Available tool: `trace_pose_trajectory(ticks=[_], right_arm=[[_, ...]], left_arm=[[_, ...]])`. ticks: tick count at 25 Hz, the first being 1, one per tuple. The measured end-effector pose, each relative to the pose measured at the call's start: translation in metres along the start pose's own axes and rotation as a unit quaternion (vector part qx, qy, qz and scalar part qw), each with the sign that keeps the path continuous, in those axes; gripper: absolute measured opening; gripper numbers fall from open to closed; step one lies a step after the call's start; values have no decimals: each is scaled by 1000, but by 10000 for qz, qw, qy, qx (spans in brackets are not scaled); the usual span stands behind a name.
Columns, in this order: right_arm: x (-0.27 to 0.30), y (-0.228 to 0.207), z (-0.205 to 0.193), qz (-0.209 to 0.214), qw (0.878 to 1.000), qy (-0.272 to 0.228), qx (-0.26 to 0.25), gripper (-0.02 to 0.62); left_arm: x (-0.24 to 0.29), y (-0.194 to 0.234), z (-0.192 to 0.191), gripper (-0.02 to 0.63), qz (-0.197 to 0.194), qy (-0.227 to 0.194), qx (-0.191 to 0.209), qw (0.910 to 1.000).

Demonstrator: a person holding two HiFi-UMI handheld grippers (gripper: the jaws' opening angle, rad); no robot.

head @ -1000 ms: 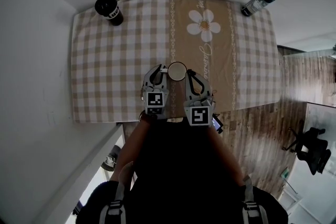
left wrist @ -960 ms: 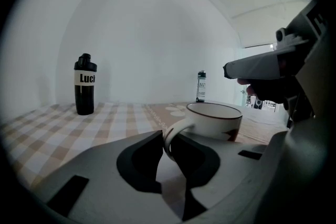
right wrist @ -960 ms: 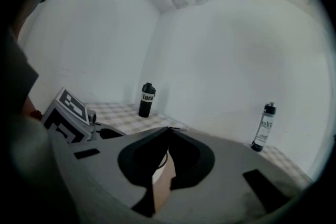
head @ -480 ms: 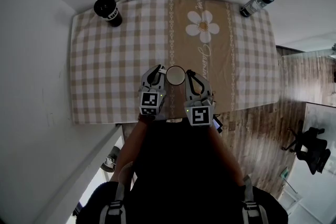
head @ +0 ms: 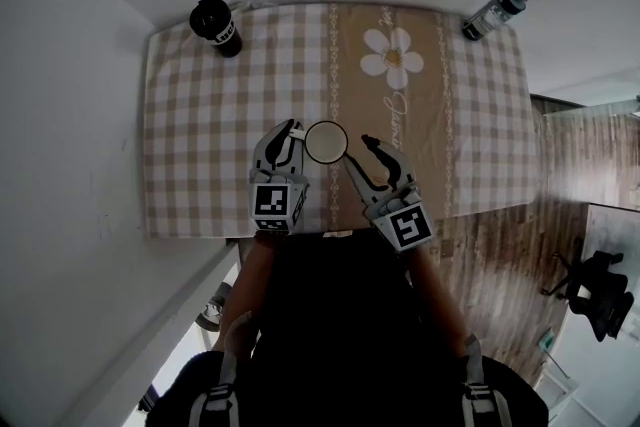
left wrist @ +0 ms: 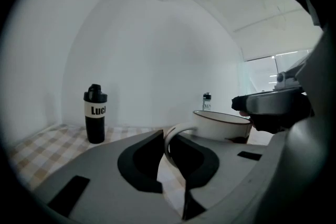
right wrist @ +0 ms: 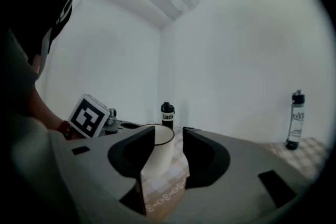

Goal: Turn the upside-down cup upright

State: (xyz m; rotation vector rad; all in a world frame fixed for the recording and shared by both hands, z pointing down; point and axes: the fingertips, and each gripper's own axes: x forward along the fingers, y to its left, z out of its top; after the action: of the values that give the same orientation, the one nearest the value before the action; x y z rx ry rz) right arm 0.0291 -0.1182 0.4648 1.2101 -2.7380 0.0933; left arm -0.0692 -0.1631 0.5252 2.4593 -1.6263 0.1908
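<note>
1. Fingers [left wrist: 137, 164] of the left gripper [left wrist: 168, 138] are nipped narrow on the handle of the cup [left wrist: 223, 127].
2. Fingers [right wrist: 206, 157] of the right gripper [right wrist: 169, 135] have just been opening; the cup's wall shows in their gap, with no pad pressing on it.
3. Mouth up (brown rim showing), the cup is over the checked tablecloth [head: 200, 135], towards its near edge.
4. At the far corners stand a black bottle [head: 217, 25] and a clear bottle [head: 494, 11].

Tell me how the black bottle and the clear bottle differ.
The black bottle is opaque with a white label band, at the tablecloth's far left corner; the clear bottle is see-through and slimmer, at its far right corner. Both stand upright with dark caps.
</note>
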Motion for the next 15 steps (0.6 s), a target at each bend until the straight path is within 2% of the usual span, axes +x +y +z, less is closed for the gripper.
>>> trace_pose_trajectory(ticks=[2, 4, 6, 8, 11, 13, 15], right_arm=[[4, 5, 3, 143, 9995, -8, 294, 209], [11, 5, 2, 144, 9981, 109, 596, 209], [19, 5, -3, 168, 9971, 333, 667, 209], [28, 8, -9, 283, 9967, 614, 452, 209], [37, 12, -16, 520, 9933, 1018, -148, 209], [42, 14, -19, 654, 9889, 1224, -524, 209], [47, 15, -21, 785, 9848, 1369, -725, 147]], left_arm=[[-2, 5, 12, 38, 99, -149, 134, 9997], [-4, 5, 22, 38, 122, -274, 367, 9989], [-6, 2, 29, 38, 93, -352, 702, 9969], [-9, -4, 37, 38, 27, -427, 1120, 9928], [-13, -12, 43, 38, -149, -531, 1663, 9845], [-15, -18, 43, 38, -258, -604, 1826, 9810], [-17, -22, 43, 38, -311, -678, 1892, 9791]])
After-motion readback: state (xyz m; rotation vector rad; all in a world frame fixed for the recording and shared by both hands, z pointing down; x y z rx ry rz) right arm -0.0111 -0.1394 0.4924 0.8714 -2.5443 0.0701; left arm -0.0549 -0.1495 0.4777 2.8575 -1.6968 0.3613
